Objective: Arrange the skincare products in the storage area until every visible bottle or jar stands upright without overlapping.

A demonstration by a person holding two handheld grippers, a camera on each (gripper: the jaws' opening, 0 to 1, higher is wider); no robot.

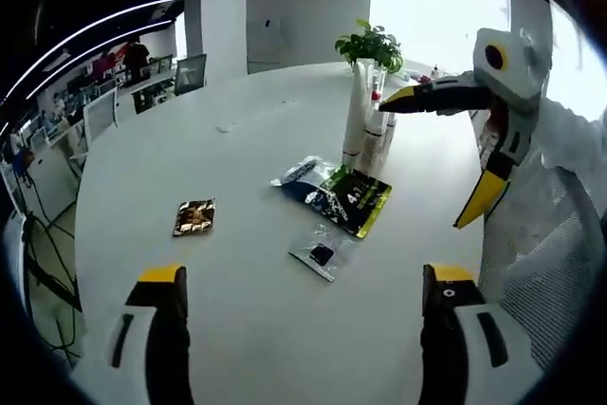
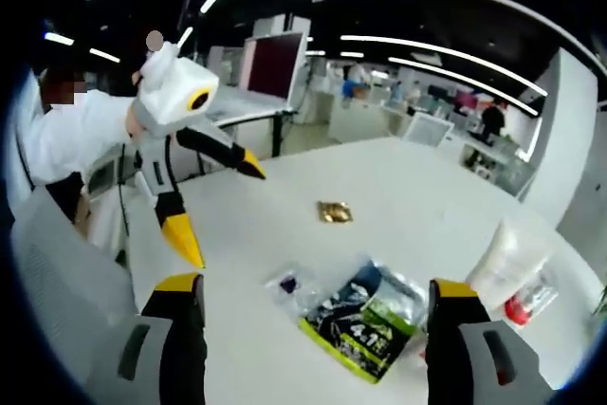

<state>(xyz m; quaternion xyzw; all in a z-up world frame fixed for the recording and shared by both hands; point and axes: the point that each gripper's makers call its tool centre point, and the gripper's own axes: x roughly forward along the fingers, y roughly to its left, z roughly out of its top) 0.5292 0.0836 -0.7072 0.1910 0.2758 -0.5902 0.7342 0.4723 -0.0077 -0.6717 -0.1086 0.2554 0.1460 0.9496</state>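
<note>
Skincare tubes (image 1: 365,120) stand by a dark pouch (image 1: 346,198) marked "4.1"; both grippers' fingers spread, empty.

— How do the two grippers stand?
— The white, yellow-tipped left gripper (image 1: 302,277) hangs with jaws spread wide, gripping nothing.
— And the other?
— The matching white, yellow-tipped right gripper (image 2: 315,286) is likewise agape, jaws well apart, held by a white sleeve (image 2: 71,135).
</note>
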